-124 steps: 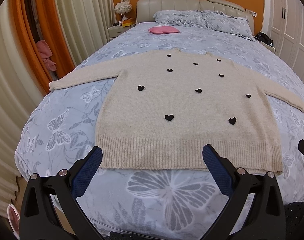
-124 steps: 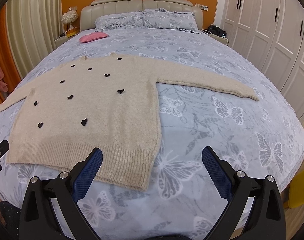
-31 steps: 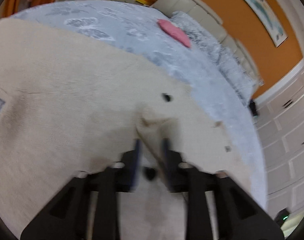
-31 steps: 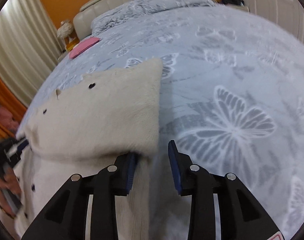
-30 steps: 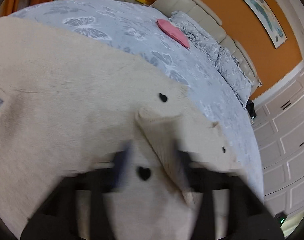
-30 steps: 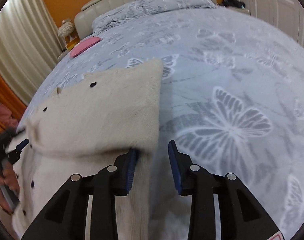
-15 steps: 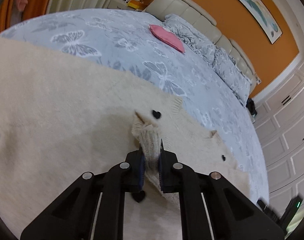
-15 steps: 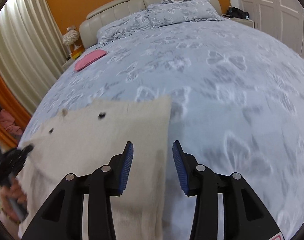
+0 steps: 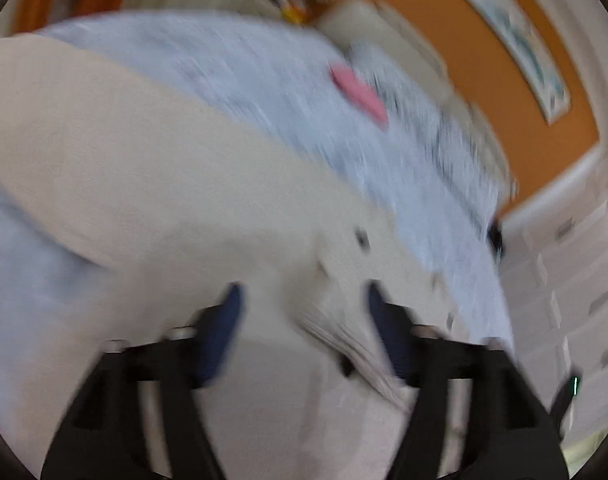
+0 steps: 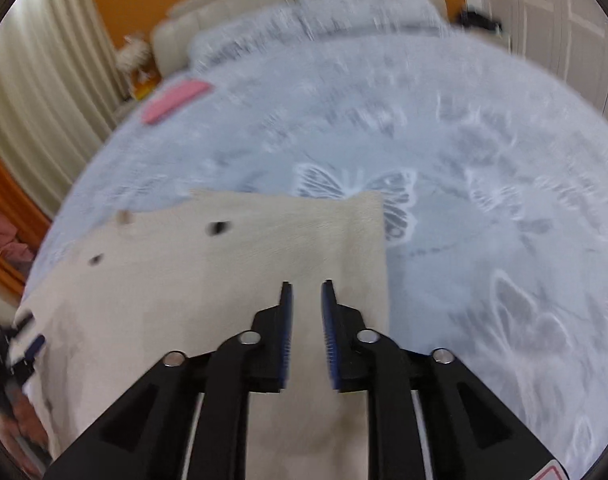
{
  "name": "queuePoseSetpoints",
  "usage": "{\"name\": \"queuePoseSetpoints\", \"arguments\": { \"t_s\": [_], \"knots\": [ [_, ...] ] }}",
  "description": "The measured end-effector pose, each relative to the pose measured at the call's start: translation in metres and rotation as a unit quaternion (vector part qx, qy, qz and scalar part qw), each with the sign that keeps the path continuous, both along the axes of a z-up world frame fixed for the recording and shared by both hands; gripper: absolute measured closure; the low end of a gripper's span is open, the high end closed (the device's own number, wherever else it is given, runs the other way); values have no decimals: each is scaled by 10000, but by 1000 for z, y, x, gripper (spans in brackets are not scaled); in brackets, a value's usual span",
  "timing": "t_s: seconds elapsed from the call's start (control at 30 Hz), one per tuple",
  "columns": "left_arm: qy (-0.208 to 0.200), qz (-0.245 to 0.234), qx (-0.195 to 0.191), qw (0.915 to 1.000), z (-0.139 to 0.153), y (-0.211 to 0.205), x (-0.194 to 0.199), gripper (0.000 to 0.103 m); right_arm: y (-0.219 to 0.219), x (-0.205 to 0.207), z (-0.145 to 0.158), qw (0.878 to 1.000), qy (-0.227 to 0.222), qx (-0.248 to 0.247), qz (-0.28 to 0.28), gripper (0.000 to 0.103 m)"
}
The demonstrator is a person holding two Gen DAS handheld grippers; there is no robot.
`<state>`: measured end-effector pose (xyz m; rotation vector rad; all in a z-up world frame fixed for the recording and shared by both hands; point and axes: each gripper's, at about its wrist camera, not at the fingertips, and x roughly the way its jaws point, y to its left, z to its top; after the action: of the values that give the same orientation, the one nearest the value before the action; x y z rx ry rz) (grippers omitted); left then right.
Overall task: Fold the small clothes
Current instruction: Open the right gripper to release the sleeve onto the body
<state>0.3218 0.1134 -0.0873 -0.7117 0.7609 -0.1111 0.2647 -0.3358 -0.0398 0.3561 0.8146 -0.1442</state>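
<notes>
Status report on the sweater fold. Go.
Left tongs open, ribbed hem between the pads. Right tongs open a narrow gap, empty, over the beige sweater. Sweater folded over on the bed. Nothing in the way.

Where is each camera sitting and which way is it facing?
Left wrist: on the left gripper, facing across the cream knitted sweater toward the headboard; its own blue-padded fingers show, open.
Right wrist: on the right gripper, over the sweater's folded right edge, facing up the grey butterfly-print bedspread; its fingers slightly apart.
Shared: sweater, bedspread, flat pink pillow.
</notes>
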Motion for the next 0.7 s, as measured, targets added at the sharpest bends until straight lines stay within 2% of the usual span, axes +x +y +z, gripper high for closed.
{"name": "queuePoseSetpoints", "arguments": {
  "t_s": [0.03,0.1,0.13,0.2,0.23,0.27,0.37,0.4,0.43,0.47,0.5,0.53,0.57,0.6,0.63,0.7],
  "knots": [
    [-51,270,0,9996,5,20,-6,18,10,-13,4,10000,-70,8,20,63],
    [-46,1110,84,9938,15,87,-18,17,39,-49,12,9996,-226,131,101,56],
    [-15,1389,157,9902,17,110,-21,16,50,-58,12,9994,-243,173,151,56],
    [196,2289,268,9729,17,177,-29,13,86,-75,8,9990,-178,265,317,56],
    [303,2532,228,9667,14,199,-30,13,97,-78,6,9987,-150,331,362,56],
    [541,2961,179,9535,8,231,-32,13,112,-84,-2,9976,-129,534,420,56],
    [819,3665,-304,9263,-14,286,-40,15,147,-91,-21,9937,-138,938,604,56],
    [818,3742,-568,9220,-23,297,-41,18,156,-90,-25,9936,-79,884,693,56],
    [792,3749,-698,9211,-29,301,-41,18,165,-88,-30,9938,12,749,821,56],
    [659,3772,-655,9215,-28,302,-40,20,175,-88,-35,9941,66,526,946,56],
    [613,3650,-527,9275,-26,301,-34,38,180,-90,-37,9945,62,367,981,56],
    [623,3475,-501,9343,-26,299,-26,72,182,-91,-39,9948,39,263,982,55],
    [761,3240,-553,9414,-28,295,-15,85,181,-91,-42,9951,29,231,961,53],
    [798,3184,-564,9429,-26,288,-9,91,177,-91,-45,9953,49,288,920,50],
    [692,3219,-499,9429,-19,282,-8,91,173,-90,-48,9955,70,345,882,50],
    [304,3045,-113,9520,11,254,0,92,160,-89,-51,9960,88,524,711,50]
  ]
}}
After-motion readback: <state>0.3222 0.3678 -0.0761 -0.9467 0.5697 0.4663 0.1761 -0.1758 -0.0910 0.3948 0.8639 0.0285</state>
